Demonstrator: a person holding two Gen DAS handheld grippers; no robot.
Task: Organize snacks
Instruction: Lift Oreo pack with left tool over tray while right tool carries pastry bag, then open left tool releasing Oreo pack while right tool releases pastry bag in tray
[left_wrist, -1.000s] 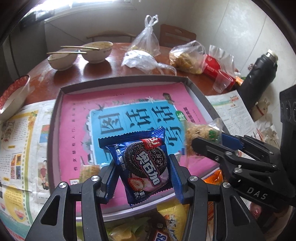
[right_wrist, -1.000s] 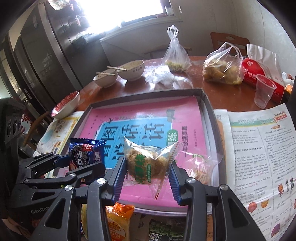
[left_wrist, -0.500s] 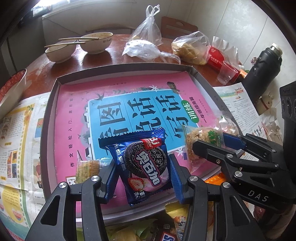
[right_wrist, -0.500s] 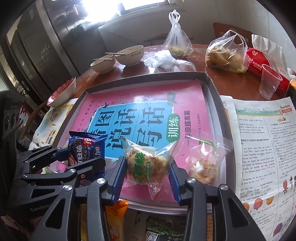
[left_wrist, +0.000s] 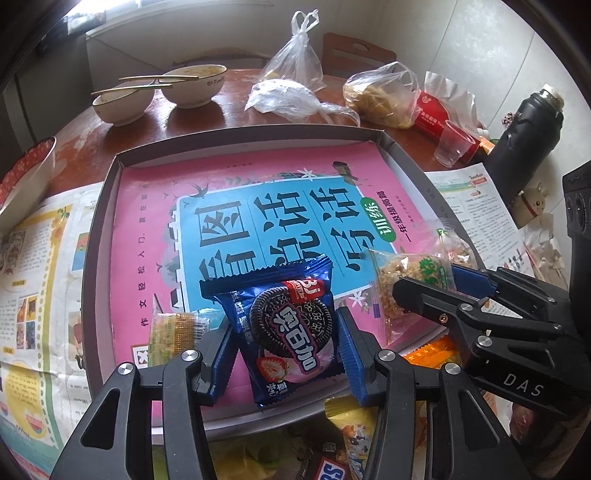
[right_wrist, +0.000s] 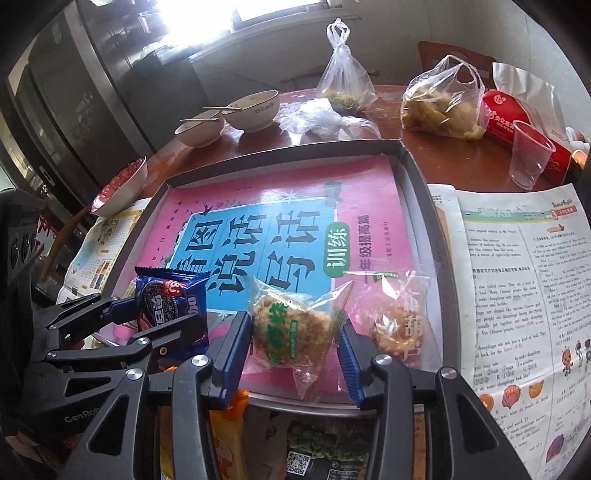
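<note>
Two grippers: both hover side by side over the near edge of the tray, each with a snack between its blue pads.
Tabletop: round brown wooden tabletop, with newspaper sheets under the tray on both sides.
Tray: shallow grey rectangular box tray, lined with a pink and blue printed sheet; two snacks lie in it.
Left gripper: black two-finger left gripper is closed partway on the blue cookie packet, the pads pressing its two side edges.
Right gripper: black two-finger right gripper is closed on the clear pastry packet, the pads pinching its sides.
Blue cookie packet: blue foil packet picturing a dark sandwich cookie is held upright over the tray's near edge, left of the other held snack.
Clear pastry packet: clear plastic packet holding a crumbly golden pastry with a green label is held over the tray's near right part.
Second pastry: clear-wrapped round pastry with red lettering lies in the tray's near right corner, just beside the right gripper.
Yellow wafer packet: small yellow-green wrapped snack lies in the tray's near left part, just beside the left gripper.
Loose snacks: more wrapped snacks lie below the tray's near edge.
</note>
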